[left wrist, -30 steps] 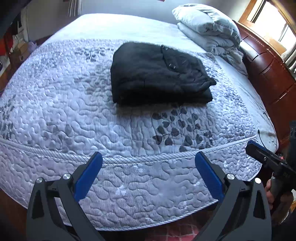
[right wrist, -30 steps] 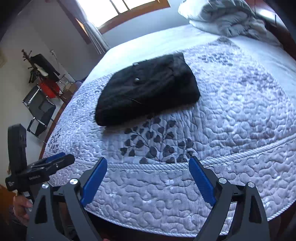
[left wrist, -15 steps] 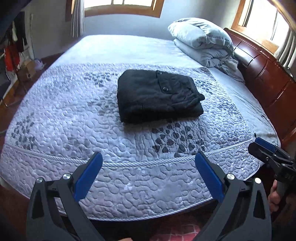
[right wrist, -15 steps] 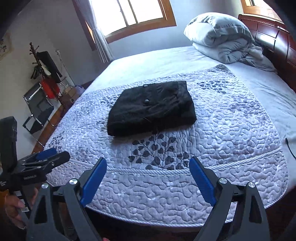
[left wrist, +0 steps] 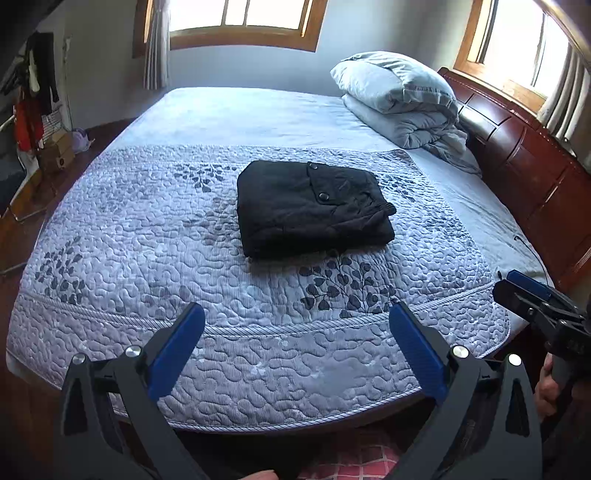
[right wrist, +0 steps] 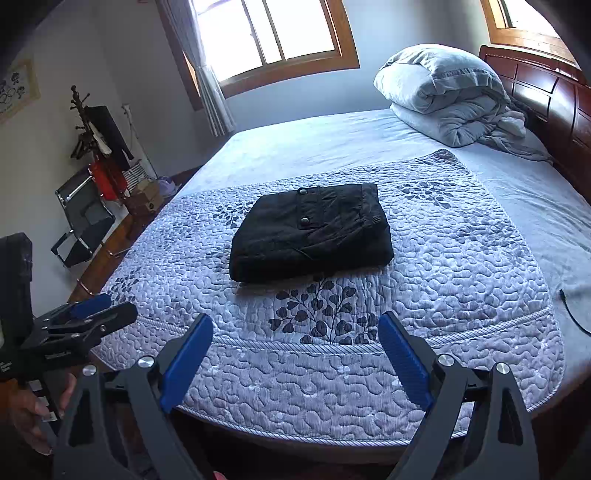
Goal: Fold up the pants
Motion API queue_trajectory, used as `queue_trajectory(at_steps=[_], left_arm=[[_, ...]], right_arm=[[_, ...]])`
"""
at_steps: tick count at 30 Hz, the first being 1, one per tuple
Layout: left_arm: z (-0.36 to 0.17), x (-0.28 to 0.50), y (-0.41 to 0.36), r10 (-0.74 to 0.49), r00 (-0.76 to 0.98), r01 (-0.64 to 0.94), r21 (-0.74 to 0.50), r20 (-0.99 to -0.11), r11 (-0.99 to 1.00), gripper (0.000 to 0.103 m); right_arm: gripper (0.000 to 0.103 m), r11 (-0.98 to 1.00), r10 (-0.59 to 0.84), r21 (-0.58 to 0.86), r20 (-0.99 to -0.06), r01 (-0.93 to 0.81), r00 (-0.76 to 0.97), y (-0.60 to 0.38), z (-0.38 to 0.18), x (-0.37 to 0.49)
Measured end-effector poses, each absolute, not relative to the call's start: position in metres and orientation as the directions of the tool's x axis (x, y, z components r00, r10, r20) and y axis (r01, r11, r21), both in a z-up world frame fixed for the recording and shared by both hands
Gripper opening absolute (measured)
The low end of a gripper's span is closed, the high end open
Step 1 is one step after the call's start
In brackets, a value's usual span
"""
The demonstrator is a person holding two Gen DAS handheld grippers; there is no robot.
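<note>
A home bedroom. Shown by a wide bed (left wrist: 258, 122) with quilted cover (left wrist: 147, 258), rolled duvet (left wrist: 399, 96) at upper right near a wooden headboard (left wrist: 535, 166), curtained windows (right wrist: 273, 33) above, coat stand (right wrist: 88, 125) at left.

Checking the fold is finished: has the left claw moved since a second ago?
Yes. The left claw has pulled back from the bed: the black pants and quilt look smaller and farther.

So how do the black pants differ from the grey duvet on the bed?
The black pants are folded into a flat, tidy rectangle; the grey duvet is a bulky, loosely bundled heap. The pants lie mid-bed on the quilted coverlet; the duvet sits by the headboard. Neither is touched by a tool.
</note>
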State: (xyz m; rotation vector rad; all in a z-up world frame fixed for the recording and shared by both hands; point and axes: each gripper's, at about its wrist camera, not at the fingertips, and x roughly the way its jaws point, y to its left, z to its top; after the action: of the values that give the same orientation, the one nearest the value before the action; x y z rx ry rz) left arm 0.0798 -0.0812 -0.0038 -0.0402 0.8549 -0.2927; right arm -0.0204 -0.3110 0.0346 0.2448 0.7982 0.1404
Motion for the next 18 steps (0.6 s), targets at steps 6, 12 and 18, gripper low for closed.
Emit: queue_trajectory(at_steps=[6,12,18], left_arm=[[0.010,0.071,-0.083,-0.274,0.646,0.248,-0.143,-0.713,0.958,0.100],[0.018,0.066,-0.084,-0.273,0.661,0.253,-0.136,-0.698,0.958,0.100],[0.023,0.064,-0.083,-0.284,0.667,0.257,-0.145,-0.689,0.956,0.100]], right_arm=[[0.092,0.963,0.214,0.266,-0.676,-0.038,0.705,-0.308,0.044,-0.026],[0.092,0.966,0.211,0.254,-0.667,-0.048,0.714,-0.305,0.050,-0.029],[0.092,0.967,0.209,0.252,-0.669,-0.047,0.713,-0.305,0.049,-0.028]])
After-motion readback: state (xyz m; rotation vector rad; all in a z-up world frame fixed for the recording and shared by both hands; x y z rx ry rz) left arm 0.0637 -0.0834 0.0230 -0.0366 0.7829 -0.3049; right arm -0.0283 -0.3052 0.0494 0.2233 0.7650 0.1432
